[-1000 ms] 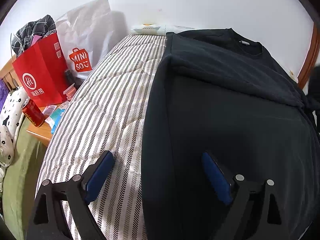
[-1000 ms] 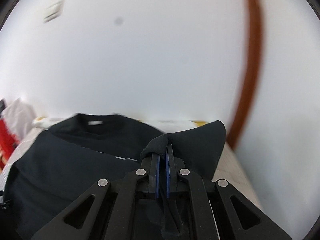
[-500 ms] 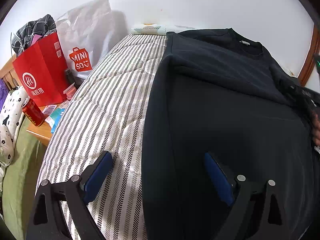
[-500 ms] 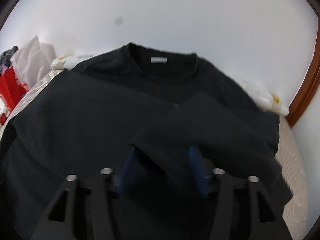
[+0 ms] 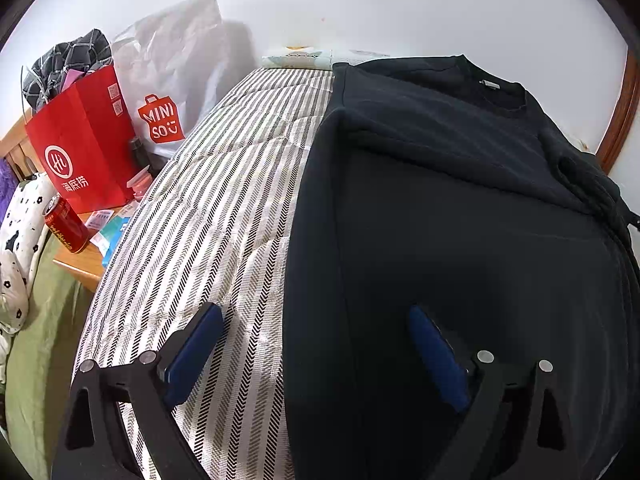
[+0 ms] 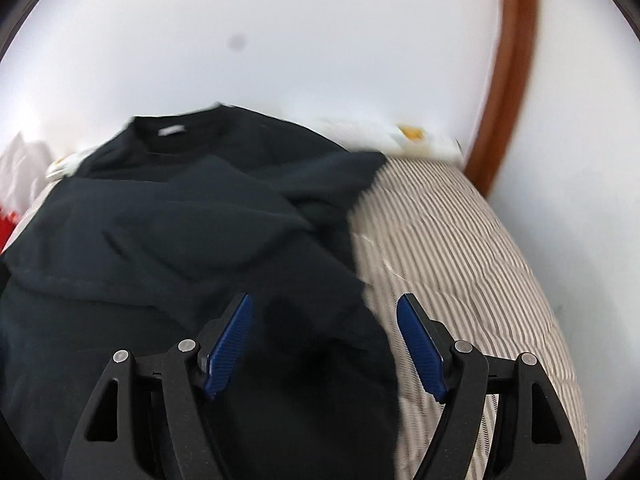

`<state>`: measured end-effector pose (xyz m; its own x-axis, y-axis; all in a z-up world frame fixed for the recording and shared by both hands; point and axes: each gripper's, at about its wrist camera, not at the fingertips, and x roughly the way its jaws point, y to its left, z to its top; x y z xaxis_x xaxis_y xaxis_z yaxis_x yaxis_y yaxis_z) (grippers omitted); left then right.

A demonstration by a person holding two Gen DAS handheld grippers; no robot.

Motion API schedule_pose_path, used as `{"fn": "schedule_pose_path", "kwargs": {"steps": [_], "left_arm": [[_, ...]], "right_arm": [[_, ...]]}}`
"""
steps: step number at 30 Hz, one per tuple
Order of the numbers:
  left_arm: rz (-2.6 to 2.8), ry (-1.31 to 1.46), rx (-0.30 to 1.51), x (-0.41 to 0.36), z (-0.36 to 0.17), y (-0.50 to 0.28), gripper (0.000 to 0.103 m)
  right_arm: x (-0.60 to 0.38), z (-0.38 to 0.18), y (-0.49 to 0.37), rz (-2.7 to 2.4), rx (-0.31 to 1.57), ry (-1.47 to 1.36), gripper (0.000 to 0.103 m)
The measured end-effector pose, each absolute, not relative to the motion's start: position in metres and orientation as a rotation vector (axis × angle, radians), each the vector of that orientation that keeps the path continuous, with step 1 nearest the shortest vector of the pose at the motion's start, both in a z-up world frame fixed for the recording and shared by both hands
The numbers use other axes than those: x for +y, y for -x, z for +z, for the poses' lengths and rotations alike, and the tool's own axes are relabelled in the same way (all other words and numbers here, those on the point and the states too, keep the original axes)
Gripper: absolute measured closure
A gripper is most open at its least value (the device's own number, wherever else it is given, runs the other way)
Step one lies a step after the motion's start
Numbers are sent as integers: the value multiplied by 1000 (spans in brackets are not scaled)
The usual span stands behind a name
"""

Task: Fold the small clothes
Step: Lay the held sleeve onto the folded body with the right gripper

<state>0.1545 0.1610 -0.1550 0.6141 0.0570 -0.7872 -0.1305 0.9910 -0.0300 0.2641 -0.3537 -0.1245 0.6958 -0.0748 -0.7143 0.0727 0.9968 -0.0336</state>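
Garment position: the black sweatshirt point(image 5: 460, 208) lies flat on the striped mattress point(image 5: 208, 216), collar toward the white wall. One side edge is folded inward, forming a straight vertical fold line along its left side in the left wrist view. A sleeve point(image 6: 256, 208) lies loosely bunched across the upper body of the garment, near the collar label.

Left gripper point(image 5: 316, 344): jaws stand wide apart above the lower part of the sweatshirt. One blue pad is over the striped fabric, the other over the black cloth, so the folded edge sits between them (no pad presses on the fabric).

Right gripper point(image 6: 324, 340): jaws are opening. The blue pads point(image 6: 228, 344) stand well apart, with the sweatshirt's right edge visible between them but not clamped. The right wrist view is motion-blurred, so fine contact cannot be confirmed.

Surroundings: a red paper bag point(image 5: 80, 152) and a white Miniso bag point(image 5: 168, 92) stand beside the mattress on its left. A red drink can point(image 5: 66, 224) stands upright on a wooden bedside surface point(image 5: 86, 262), just in front of the red bag.
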Motion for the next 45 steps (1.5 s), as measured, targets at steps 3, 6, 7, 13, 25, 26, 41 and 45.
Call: {"fn": "schedule_pose_path", "kwargs": {"steps": [3, 6, 7, 13, 25, 26, 41, 45], "left_arm": [[108, 87, 903, 161, -155, -154, 8], [107, 88, 904, 161, -155, -155, 8], [106, 89, 904, 161, -155, -154, 7], [99, 90, 906, 162, -156, -153, 6], [83, 83, 913, 163, -156, -155, 2], [84, 82, 913, 163, -156, -155, 2], [111, 59, 938, 154, -149, -160, 8], [69, 35, 912, 131, -129, -169, 12]], "right_arm": [[-370, -132, -274, -46, 831, -102, 30], [-374, -133, -281, 3, 827, -148, 34], [-372, -135, -286, 10, 830, -140, 39], [-343, -113, -278, 32, 767, -37, 92], [-218, -77, -302, 299, 722, -44, 92], [-208, -81, -308, 317, 737, -65, 92], [-165, -71, -297, 472, 679, -37, 52], [-227, -77, -283, 333, 723, 40, 52]]}}
